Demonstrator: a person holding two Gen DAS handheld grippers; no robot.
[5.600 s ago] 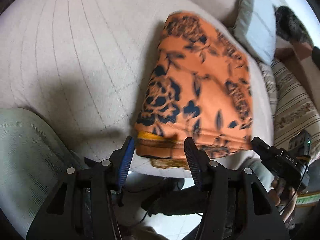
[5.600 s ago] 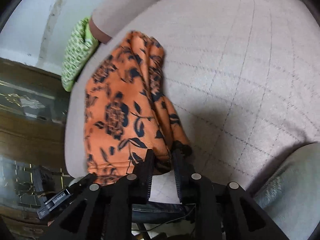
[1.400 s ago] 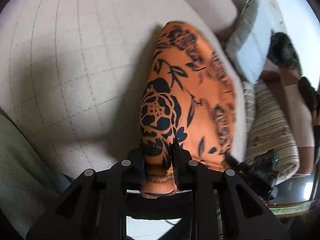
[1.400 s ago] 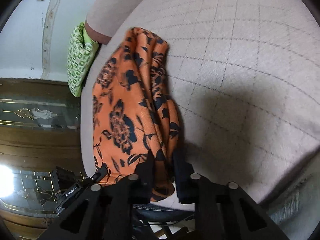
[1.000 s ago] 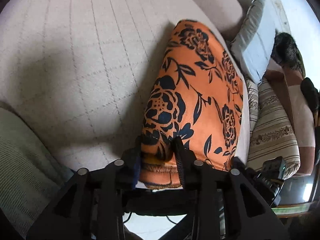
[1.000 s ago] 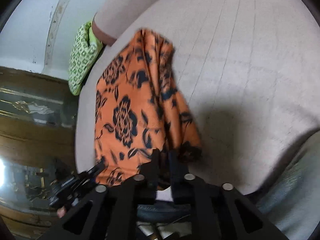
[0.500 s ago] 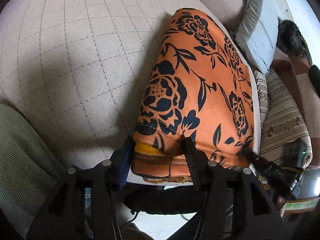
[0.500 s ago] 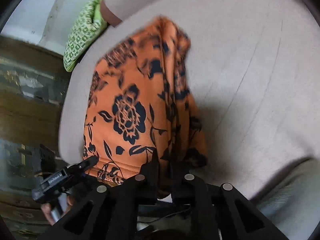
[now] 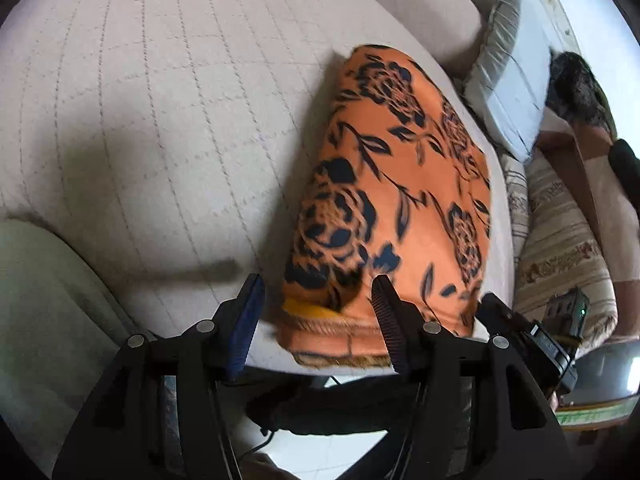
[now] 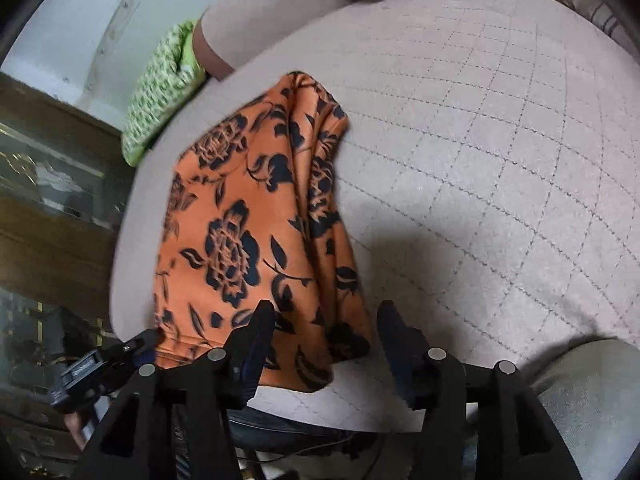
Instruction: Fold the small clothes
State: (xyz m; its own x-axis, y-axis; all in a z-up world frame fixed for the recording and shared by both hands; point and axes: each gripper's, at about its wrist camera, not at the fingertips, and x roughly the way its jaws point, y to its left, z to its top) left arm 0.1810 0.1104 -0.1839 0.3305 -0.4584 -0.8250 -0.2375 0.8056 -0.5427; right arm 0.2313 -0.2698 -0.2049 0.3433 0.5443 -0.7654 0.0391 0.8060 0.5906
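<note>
The folded orange cloth with black flowers (image 9: 400, 200) lies on the quilted beige cushion (image 9: 160, 120), its long axis running from the near edge away toward the back. The left tongs (image 9: 316, 312) are opening, its near hem between them unpressed. The right tongs (image 10: 326, 340) are opening likewise around its near corner.

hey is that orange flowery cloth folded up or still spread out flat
Folded. The orange cloth lies as a narrow stack on the cushion, with layered edges showing at its near end and doubled folds along one side.
</note>
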